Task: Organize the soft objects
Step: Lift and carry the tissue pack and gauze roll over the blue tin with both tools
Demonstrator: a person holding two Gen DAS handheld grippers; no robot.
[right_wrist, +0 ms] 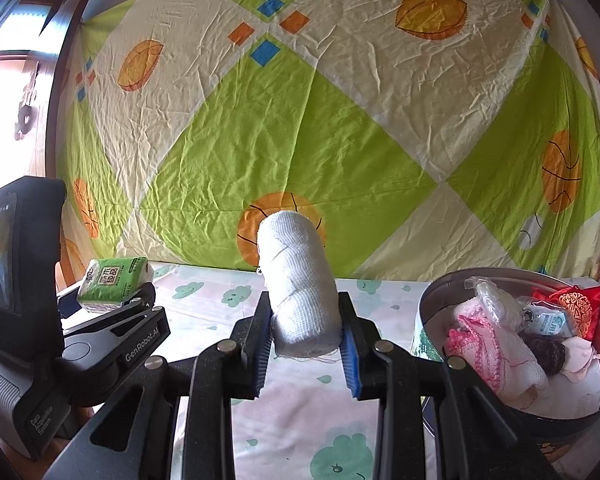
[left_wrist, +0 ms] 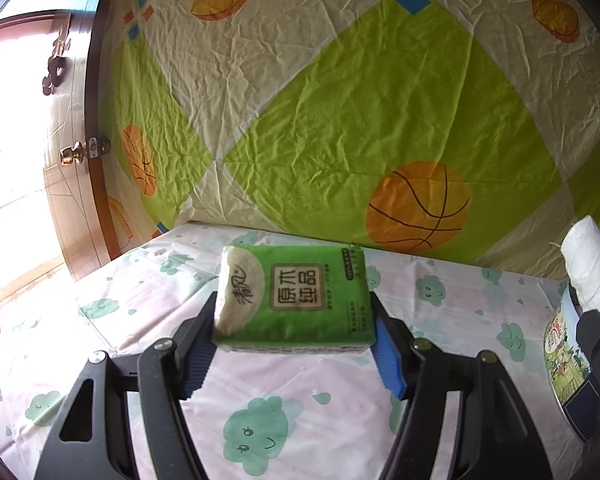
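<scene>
My left gripper (left_wrist: 294,320) is shut on a green tissue pack (left_wrist: 296,298), held flat above the table with its printed face up. The same tissue pack (right_wrist: 114,282) and the left gripper (right_wrist: 112,304) show at the left of the right wrist view. My right gripper (right_wrist: 306,320) is shut on a white gauze roll (right_wrist: 300,280) that sticks out forward between the blue pads (right_wrist: 350,354). The roll's end (left_wrist: 590,264) shows at the right edge of the left wrist view. A round metal tin (right_wrist: 432,300) to the right of the roll holds several soft things.
The table (left_wrist: 100,320) wears a white cloth printed with green clouds. A green and cream sheet with orange balls (right_wrist: 340,120) hangs behind it. A wooden door (left_wrist: 80,120) stands at the left. In the tin lie a pink-edged cloth (right_wrist: 496,352), a plastic bag and a red pouch (right_wrist: 576,304).
</scene>
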